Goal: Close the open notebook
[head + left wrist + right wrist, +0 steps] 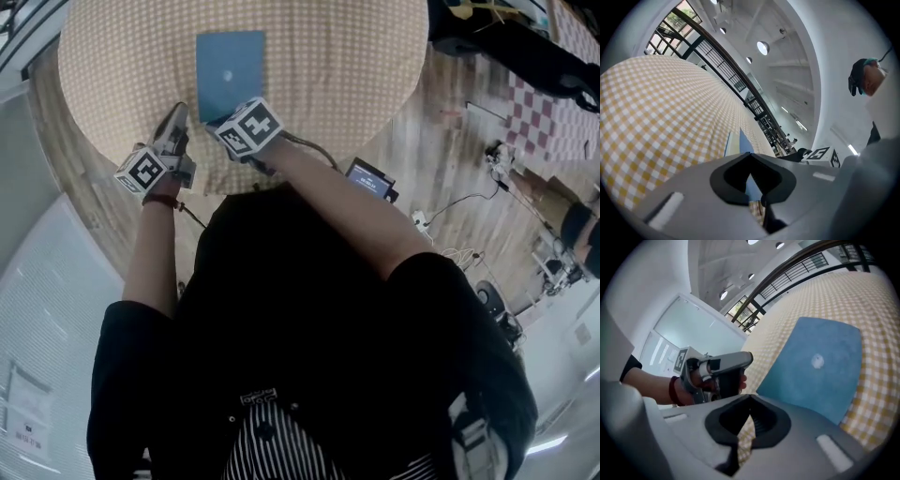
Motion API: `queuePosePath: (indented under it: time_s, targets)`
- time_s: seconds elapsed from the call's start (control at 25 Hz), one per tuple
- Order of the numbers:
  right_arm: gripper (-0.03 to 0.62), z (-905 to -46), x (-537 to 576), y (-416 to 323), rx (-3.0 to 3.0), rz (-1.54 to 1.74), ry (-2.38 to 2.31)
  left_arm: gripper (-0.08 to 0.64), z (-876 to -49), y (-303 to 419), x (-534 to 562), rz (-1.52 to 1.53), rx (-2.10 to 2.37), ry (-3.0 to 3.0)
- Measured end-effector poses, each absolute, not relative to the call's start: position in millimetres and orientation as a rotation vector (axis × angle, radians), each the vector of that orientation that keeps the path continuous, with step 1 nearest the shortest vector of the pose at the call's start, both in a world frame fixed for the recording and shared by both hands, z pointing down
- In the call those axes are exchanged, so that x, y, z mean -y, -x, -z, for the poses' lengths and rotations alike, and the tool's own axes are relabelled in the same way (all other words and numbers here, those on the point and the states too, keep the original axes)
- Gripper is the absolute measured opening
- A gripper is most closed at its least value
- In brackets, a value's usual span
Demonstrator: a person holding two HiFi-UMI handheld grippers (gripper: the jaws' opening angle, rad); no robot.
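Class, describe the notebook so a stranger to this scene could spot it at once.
Find the round table under a yellow checked cloth. On it lies the notebook, a flat rectangle. Its plain blue cover with one small pale spot sets it apart from the checks around it.

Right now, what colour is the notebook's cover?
The notebook is blue, clearest in the right gripper view.

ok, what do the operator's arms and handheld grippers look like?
Grey plastic claw with black inner recess on left gripper and right gripper, each carrying a white cube with black square markers. Thin dark cable trails along the right arm. Black short sleeves; red band on left wrist.
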State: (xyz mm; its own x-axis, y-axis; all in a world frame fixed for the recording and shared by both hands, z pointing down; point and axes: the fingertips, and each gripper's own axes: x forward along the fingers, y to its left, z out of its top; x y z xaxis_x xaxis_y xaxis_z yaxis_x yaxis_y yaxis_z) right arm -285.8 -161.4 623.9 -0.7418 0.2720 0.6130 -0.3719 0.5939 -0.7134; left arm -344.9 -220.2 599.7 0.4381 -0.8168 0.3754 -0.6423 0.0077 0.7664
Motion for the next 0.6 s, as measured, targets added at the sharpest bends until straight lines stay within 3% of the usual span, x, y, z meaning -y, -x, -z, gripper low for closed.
queuePosePath:
  time_s: [0.6]
  targets:
    - [0.002,-532.6,179.6,254.1,2.312,-1.017,-0.235,0.003,-508.1,283.5,220.6,0.203,1.173,-1.938]
